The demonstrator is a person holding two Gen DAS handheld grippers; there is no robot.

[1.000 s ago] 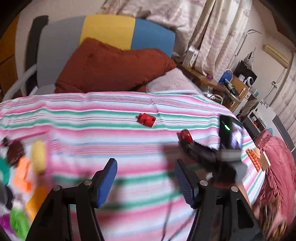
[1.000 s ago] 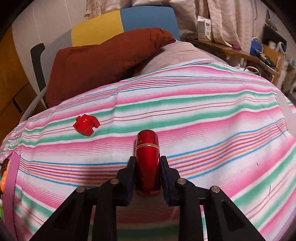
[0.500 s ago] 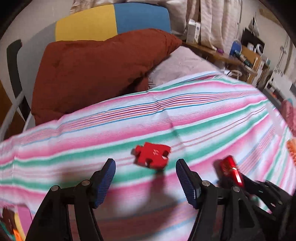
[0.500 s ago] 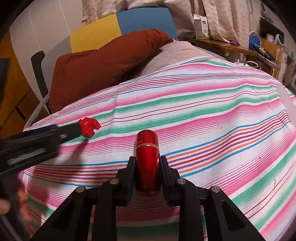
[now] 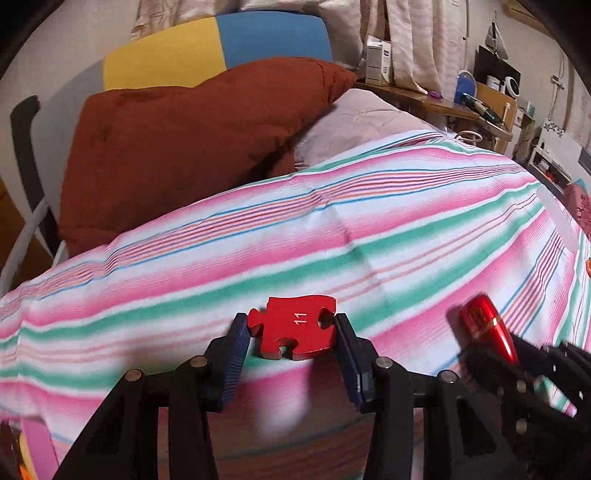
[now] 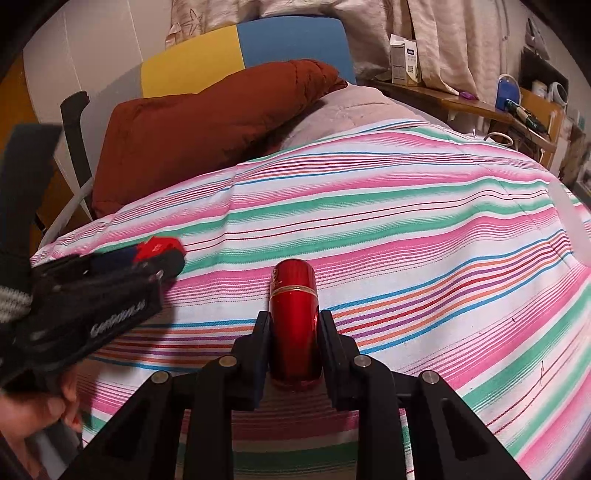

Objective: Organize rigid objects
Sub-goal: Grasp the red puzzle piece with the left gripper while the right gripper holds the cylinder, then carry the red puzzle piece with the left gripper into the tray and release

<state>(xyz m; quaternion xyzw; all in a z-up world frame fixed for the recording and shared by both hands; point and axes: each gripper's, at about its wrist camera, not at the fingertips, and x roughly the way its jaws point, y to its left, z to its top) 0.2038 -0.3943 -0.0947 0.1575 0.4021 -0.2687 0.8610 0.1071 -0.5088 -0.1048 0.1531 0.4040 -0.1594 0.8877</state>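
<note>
A bed spread w/ a striped blanket in pink, green, white & thin blue lines fills both wrist views; the cloth looks smooth apart from a faint crease running down its middle. At the head of the bed a rust-brown pillow leans on a yellow-and-blue cushion, w/ a pale pinkish pillow tucked beside it. Beige curtains hang behind. To the right, a wooden shelf carries a white box, a blue container & other small clutter too small to tell apart.

Left gripper: jaws closing around a red puzzle piece marked "11", which lies on the blanket; the blue pads stand right at its edges, though whether they press yet cannot be told. The right wrist view shows the same piece at that gripper's tip.

Right gripper: clamped on a glossy red cylinder w/ a gold band, upright between the fingers, just over the blanket. A hand shows at lower left in the right wrist view.
</note>
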